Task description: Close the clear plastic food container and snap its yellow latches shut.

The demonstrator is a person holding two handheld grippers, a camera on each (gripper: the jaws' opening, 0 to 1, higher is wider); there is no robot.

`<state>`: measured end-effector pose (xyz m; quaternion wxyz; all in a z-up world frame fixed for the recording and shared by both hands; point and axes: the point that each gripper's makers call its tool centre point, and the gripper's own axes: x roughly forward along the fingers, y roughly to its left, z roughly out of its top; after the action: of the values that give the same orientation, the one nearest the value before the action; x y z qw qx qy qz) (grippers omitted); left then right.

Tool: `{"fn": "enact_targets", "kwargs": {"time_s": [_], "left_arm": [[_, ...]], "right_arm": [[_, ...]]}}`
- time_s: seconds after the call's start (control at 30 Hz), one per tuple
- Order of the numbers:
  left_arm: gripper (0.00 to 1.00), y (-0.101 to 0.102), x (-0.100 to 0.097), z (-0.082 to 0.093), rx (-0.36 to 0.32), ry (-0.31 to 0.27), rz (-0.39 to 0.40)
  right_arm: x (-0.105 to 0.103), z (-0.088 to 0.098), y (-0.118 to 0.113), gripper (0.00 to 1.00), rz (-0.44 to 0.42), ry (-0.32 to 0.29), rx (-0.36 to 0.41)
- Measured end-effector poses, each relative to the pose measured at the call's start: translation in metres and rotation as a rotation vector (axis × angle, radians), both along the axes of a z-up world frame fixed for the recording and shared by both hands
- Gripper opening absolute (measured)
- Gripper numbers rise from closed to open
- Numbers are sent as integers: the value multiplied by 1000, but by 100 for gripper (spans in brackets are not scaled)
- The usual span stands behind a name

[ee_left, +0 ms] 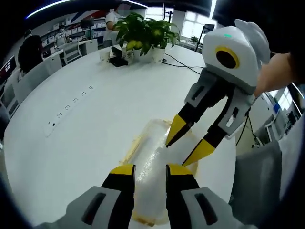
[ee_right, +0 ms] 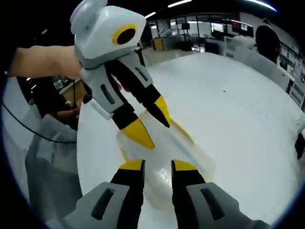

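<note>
Left gripper view, nearest first: the left gripper (ee_left: 150, 171) stands with its yellow-tipped jaws parted, and the clear plastic container (ee_left: 152, 171) lies lengthwise in the gap between them on the white table (ee_left: 71, 138), its yellow edging showing along the rim; whether the jaws touch it cannot be told. Just past it the right gripper (ee_left: 183, 149) reaches down from the right, jaws spread, one tip at the container's lid. Farther back sit potted plants (ee_left: 143, 33), then office desks. Right gripper view runs the same: the right gripper (ee_right: 157, 167) spread over the near end of the container (ee_right: 164, 157), the left gripper (ee_right: 155, 126) coming in from the left, its parted tips over the far part of the lid.
</note>
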<state>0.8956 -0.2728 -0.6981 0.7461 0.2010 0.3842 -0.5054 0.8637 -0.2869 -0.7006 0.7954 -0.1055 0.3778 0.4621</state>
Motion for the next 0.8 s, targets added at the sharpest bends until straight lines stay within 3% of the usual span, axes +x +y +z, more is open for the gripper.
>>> {"fn": "enact_targets", "kwargs": {"time_s": [0.17, 0.53, 0.8], "left_arm": [[18, 1, -1, -5, 30, -19, -33], [17, 1, 3, -7, 28, -27, -32], [17, 1, 6, -7, 25, -35, -32]], "right_arm": [[1, -3, 1, 19, 10, 0, -9], [8, -6, 5, 18, 47, -27, -43], [3, -7, 8, 19, 131, -96, -100]]}}
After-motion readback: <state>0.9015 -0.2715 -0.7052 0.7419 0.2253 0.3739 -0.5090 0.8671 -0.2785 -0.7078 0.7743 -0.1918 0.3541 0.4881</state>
